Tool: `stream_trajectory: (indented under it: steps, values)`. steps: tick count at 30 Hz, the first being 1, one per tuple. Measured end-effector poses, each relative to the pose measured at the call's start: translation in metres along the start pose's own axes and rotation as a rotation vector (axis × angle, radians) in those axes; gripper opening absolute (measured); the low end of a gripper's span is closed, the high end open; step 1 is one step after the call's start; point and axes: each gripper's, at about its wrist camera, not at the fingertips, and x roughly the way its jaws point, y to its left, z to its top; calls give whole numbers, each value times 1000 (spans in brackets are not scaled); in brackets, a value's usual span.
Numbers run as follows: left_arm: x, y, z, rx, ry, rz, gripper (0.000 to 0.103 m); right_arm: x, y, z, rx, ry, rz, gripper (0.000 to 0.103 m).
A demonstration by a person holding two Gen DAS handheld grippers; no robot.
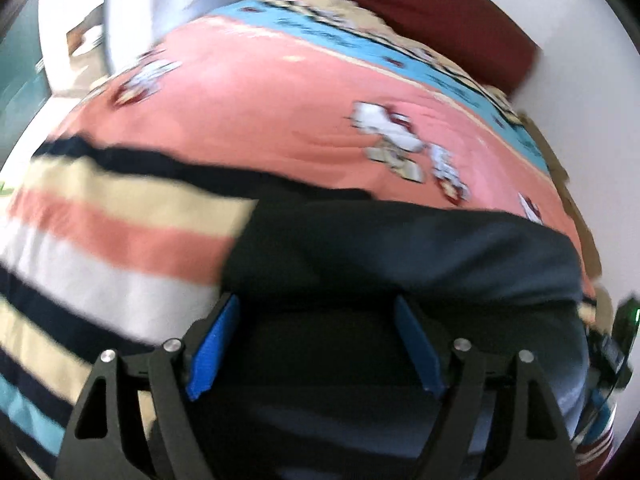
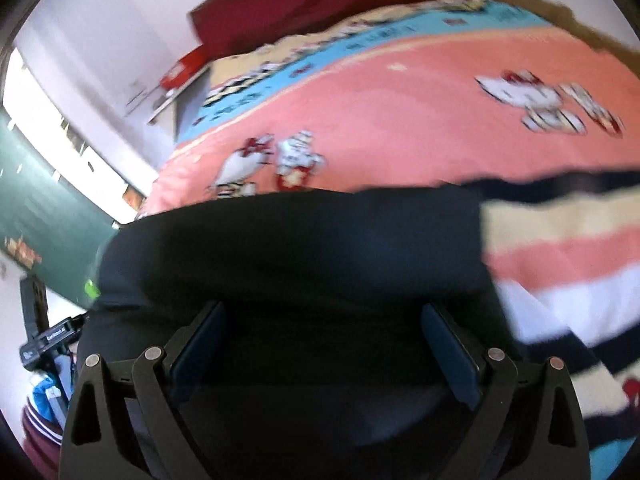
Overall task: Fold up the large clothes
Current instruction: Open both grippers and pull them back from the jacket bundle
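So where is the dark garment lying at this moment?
The dark garment lies on the pink bedspread, low in both wrist views, right ahead of the open left gripper and right gripper, with the striped cloth beside it.

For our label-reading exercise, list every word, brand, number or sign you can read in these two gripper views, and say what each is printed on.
No text can be read with certainty.
Dark lettering on the blue band of the bedspread: blurred, unreadable.
White label on the black device on a stand at the lower left of the right wrist view: too small and blurred to read.
White marking on the red box by the wall: unreadable.
The dark garment shows no print.
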Motion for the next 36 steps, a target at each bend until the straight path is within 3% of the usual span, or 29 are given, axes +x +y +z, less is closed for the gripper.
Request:
stream_trajectory:
  steps: [3,9,13,20,28,36]
  values:
    - [-16,12,-15,2,-33,95,78,-10,-17,-12,23,22,-44,96]
    - [-67,11,-55,63,-164,208,78,-58,-36,-40,34,-26,-266,97]
    - [-104,4,-85,109,-232,248,78,-101,-33,-60,67,-100,-258,97]
    - [-175,-24,-149,201,-355,331,78,-157,16,-114,10,-195,-271,99]
    - [-235,-49,-222,263,-468,362,78,-203,81,-182,-91,-303,-297,101]
    - [-275,-75,-268,283,-550,322,78,-235,120,-232,-218,-405,-372,102]
